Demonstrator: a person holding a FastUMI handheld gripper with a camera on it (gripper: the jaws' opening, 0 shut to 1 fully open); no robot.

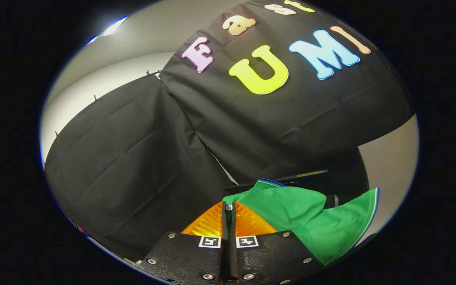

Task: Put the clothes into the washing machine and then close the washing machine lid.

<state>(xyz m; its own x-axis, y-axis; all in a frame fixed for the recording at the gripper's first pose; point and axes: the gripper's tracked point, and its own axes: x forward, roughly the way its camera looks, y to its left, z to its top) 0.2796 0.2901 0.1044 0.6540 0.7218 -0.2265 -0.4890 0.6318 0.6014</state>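
A: Gripper view. Our gripper (228,209) has its fingers drawn together, only a thin slit between them. A fold of the green garment (311,221) appears pinched at the tips, so we read it as holding the cloth.

B: Which way does the garment lie from us?

A: It starts at the fingertips and spreads off to the right and slightly beyond them. Its long axis runs crosswise to the fingers, out to a white-and-blue trimmed edge (372,209) at the far right. Nothing of it hangs left of the fingers.

B: And the washing machine?

A: We cannot place it. Beyond the garment we see a dark ledge or bar (307,174), then the black cloth wall (133,158) and pale wall (390,166) behind. The camera is tilted upward, so whatever sits lower is hidden from us.

B: Our judgement of the step?

A: Carrying the garment, with the drop not yet made. The load trails to our right, so we expect to tip down and find the opening before letting go.
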